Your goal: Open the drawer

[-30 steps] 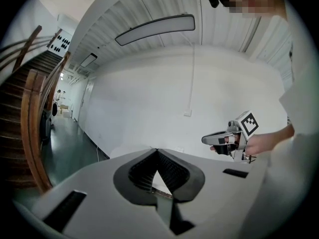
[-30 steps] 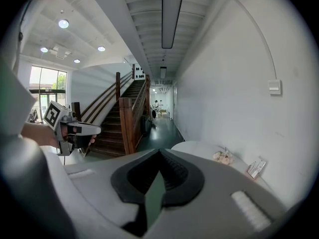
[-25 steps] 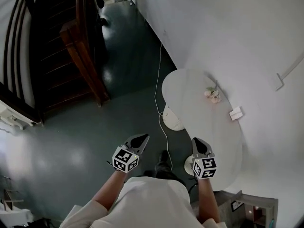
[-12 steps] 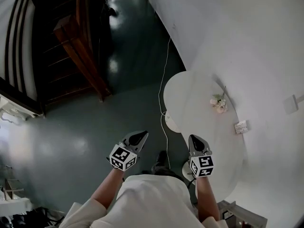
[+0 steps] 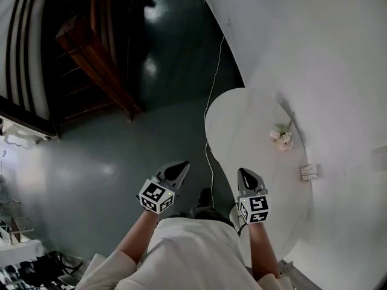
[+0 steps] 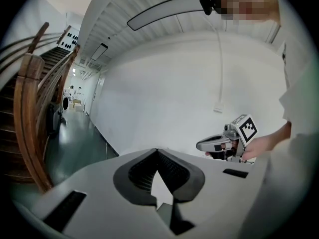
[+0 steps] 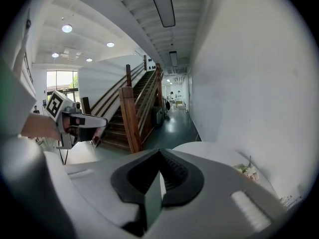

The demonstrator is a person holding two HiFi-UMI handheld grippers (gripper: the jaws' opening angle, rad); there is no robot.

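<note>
Drawer | not in view; probably rigid, sliding, best pulled from its front | left gripper (image 5: 180, 167) and right gripper (image 5: 244, 173): jaws pressed together, empty

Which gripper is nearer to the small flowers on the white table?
Right. In the head view the right gripper is at the edge of the white table, below-left of the flowers; the left gripper is farther left, over the dark floor.

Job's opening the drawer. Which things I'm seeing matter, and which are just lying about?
For the job: left gripper, right gripper, both shut and empty. No drawer in view.
Lying about: white table, flowers and small card on it, floor cable, wooden staircase.
</note>
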